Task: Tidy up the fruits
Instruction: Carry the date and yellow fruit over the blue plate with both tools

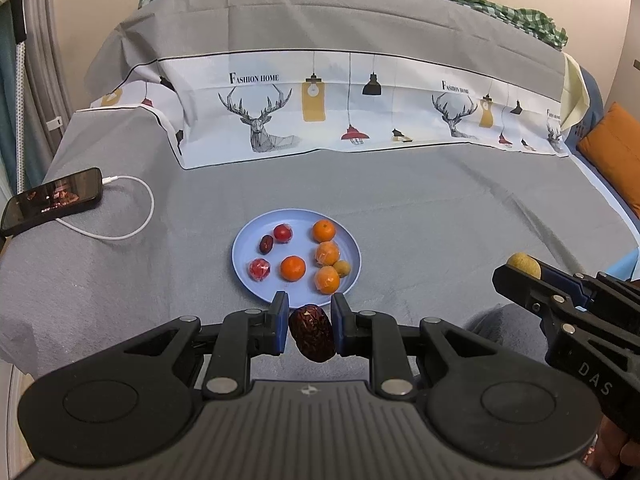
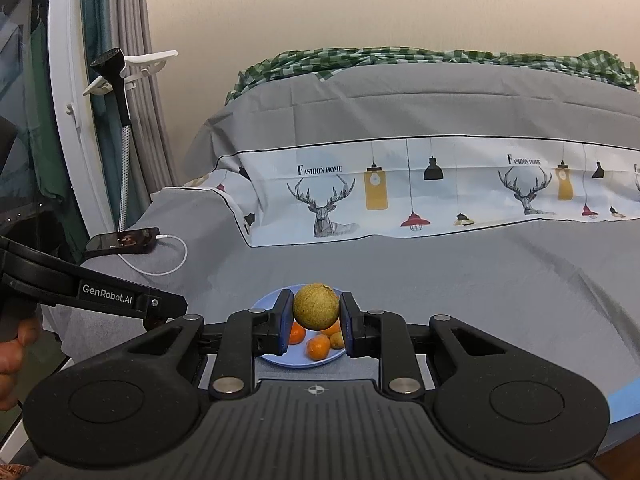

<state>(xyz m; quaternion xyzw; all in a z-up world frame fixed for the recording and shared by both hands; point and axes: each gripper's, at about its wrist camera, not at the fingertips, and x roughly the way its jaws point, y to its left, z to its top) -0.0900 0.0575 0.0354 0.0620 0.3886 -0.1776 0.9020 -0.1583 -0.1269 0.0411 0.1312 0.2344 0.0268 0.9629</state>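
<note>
A grey bedspread [image 1: 440,208] bears a blue plate [image 1: 244,256]; left of it, a charging phone [image 1: 52,202]. Left gripper [image 1: 310,326] pinches a date [image 1: 311,332], right gripper [image 2: 316,326] a yellow-green fruit [image 2: 316,306].

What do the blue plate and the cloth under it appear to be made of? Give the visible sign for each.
Blue plate: probably plastic or melamine; even pale-blue colour, smooth matte surface with a soft sheen, thin raised rim. Ceramic cannot be ruled out.
Grey cloth: woven fabric, matte; fine texture, creases and folds where it drapes.
</note>
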